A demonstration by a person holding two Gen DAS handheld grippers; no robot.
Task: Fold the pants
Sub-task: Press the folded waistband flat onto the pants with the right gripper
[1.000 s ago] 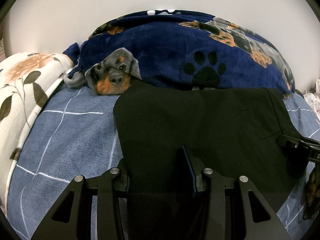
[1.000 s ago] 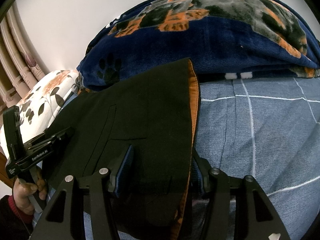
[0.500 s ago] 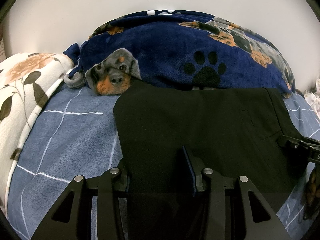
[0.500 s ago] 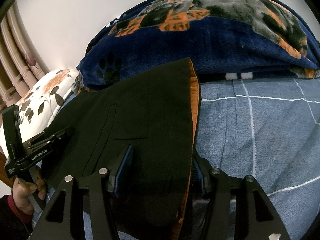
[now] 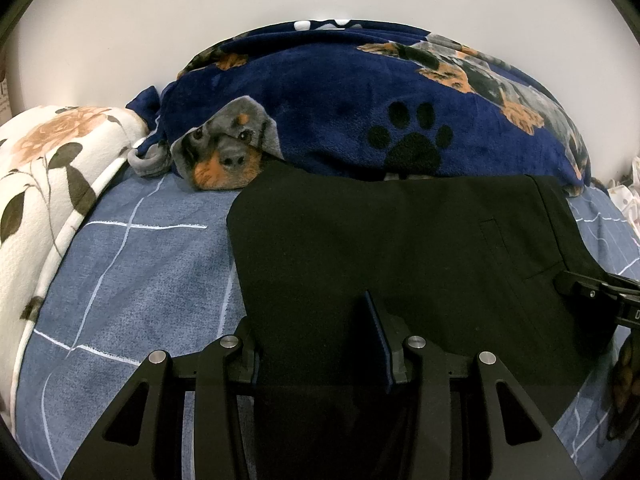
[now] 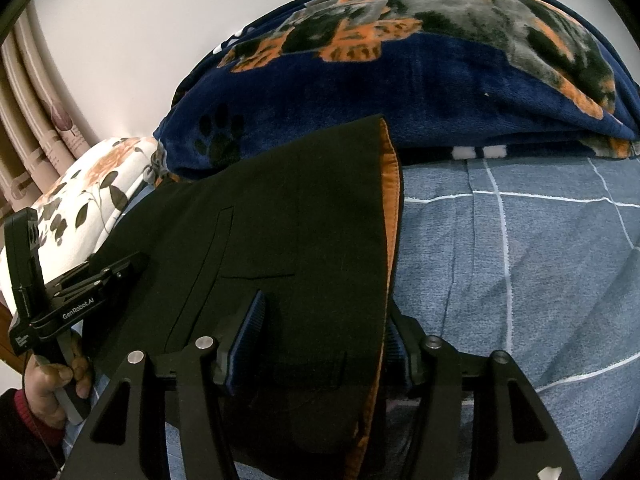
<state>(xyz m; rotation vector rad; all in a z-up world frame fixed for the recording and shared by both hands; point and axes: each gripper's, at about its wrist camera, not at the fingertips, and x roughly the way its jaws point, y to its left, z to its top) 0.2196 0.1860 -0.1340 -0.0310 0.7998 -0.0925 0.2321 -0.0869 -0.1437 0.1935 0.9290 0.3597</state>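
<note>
In the left wrist view, we see the black pants (image 5: 380, 248) lying flat on the bed (image 5: 132, 280), their long axis running crosswise below the dog blanket (image 5: 340, 100). Our left hand-held gripper (image 5: 320, 344) straddles their near-left edge; whether it pinches, we cannot tell.

In the right wrist view, the right hand-held gripper (image 6: 320, 340) straddles the pants' (image 6: 300, 220) orange-lined end, grip likewise unclear.
</note>
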